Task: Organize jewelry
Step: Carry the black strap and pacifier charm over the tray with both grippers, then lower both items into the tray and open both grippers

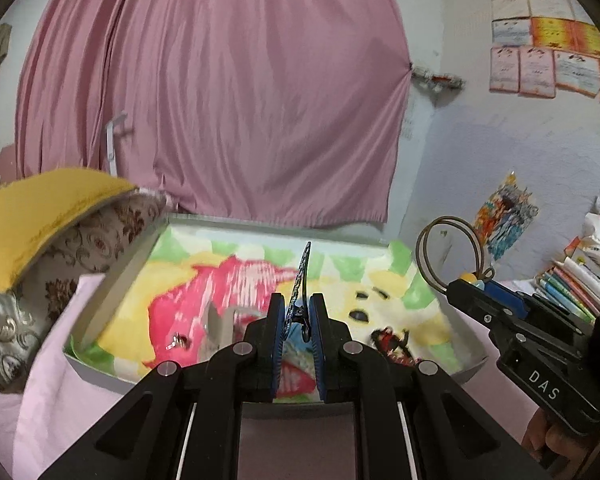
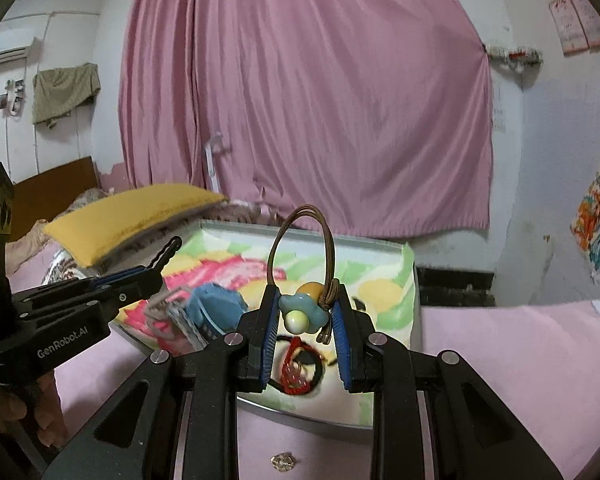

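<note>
- Pink curtain [image 1: 220, 100] — hangs across the back wall.
- Yellow pillow [image 1: 40, 212] rests on a floral cushion [image 1: 84, 244].
- Certificates [image 1: 548, 56] pinned on the wall at right.
- Books [image 1: 568, 284] stacked beside the bed — spines showing.
- Olive cloth [image 2: 66, 90] hangs on the wall.

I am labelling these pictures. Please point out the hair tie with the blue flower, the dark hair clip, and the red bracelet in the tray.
hair tie [image 2: 302, 314]: right wrist view, on its blue flower charm.
hair clip [image 1: 302, 276]: left wrist view, on its patterned blade above the pads.
red bracelet [image 2: 296, 376]: right wrist view, on its red cord loop.
</note>
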`<state>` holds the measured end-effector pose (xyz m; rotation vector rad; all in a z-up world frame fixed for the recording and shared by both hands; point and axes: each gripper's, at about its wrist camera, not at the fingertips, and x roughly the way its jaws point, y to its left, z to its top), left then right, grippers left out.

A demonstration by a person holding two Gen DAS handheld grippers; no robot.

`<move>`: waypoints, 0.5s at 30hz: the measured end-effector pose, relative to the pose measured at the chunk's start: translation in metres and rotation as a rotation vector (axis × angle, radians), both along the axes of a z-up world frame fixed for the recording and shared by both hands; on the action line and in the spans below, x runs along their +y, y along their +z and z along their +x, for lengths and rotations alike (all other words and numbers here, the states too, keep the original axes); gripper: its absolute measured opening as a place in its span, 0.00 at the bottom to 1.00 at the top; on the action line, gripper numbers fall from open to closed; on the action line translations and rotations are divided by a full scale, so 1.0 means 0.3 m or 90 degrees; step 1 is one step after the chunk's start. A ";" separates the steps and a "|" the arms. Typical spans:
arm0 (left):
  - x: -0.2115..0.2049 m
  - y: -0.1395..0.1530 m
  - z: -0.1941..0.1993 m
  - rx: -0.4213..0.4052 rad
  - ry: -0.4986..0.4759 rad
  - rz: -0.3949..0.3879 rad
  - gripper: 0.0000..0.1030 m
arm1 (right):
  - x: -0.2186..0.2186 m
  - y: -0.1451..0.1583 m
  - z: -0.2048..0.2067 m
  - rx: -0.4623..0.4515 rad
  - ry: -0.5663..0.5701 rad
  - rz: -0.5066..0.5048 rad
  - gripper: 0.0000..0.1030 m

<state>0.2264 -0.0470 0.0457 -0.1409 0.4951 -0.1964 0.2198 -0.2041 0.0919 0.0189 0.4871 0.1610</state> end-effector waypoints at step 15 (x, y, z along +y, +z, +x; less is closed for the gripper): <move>-0.004 -0.058 0.051 0.089 -0.010 -0.002 0.12 | -0.021 -0.083 0.089 0.122 0.019 0.044 0.22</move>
